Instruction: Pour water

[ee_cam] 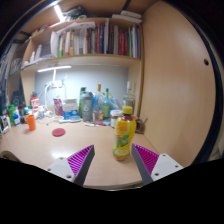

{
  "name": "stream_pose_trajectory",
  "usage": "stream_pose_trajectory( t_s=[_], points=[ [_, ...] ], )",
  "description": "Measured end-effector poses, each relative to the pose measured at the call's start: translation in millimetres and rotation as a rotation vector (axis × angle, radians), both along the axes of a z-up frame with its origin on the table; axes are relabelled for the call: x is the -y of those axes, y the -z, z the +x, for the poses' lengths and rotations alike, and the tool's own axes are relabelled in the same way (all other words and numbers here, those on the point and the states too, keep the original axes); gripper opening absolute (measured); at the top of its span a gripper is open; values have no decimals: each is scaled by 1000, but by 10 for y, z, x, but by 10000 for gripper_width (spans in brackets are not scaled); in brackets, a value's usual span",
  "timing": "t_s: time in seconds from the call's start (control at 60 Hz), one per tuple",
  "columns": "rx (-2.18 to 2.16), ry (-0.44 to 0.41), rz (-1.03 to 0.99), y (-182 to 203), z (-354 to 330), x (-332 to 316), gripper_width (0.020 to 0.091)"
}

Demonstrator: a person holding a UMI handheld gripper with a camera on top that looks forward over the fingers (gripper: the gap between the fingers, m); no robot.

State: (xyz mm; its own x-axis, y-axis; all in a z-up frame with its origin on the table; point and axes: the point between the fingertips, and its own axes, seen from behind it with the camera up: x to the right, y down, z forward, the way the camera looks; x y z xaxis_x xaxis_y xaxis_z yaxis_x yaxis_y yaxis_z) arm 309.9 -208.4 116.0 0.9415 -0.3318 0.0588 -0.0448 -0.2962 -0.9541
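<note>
A clear bottle (124, 133) with a yellow-green label and a yellow cap stands upright on the light wooden desk (50, 148). It is just ahead of my gripper (113, 160), a little toward the right finger. My fingers are spread wide, their purple pads (82, 158) showing on both sides, with nothing between them. The bottle stands apart from both fingers.
A red round coaster (58, 131) lies on the desk to the left. Several bottles and containers (88, 104) line the back of the desk under a bookshelf (95, 40). More small items (18, 118) crowd the far left. A tall wooden panel (178, 80) stands on the right.
</note>
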Motion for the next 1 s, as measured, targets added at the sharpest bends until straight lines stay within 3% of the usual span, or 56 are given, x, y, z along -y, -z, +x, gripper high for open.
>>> stream_pose_trajectory(
  t_s=[0.117,0.35,0.417,0.517,0.567,0.667,0.733,0.8,1.0],
  points=[
    [-7,6,10,317,468,-349,825],
    [11,-44,69,511,780,-1076,824],
    [26,-60,55,601,802,-1179,478],
    [27,-38,65,591,821,-1235,402],
    [9,-11,48,602,840,-1237,402],
    [1,2,-3,612,832,-1282,306],
    [-6,0,-60,637,775,-1321,293],
    [-17,-33,-64,422,599,-1435,294],
    [249,-135,-76,-755,-256,-2168,293]
  ],
)
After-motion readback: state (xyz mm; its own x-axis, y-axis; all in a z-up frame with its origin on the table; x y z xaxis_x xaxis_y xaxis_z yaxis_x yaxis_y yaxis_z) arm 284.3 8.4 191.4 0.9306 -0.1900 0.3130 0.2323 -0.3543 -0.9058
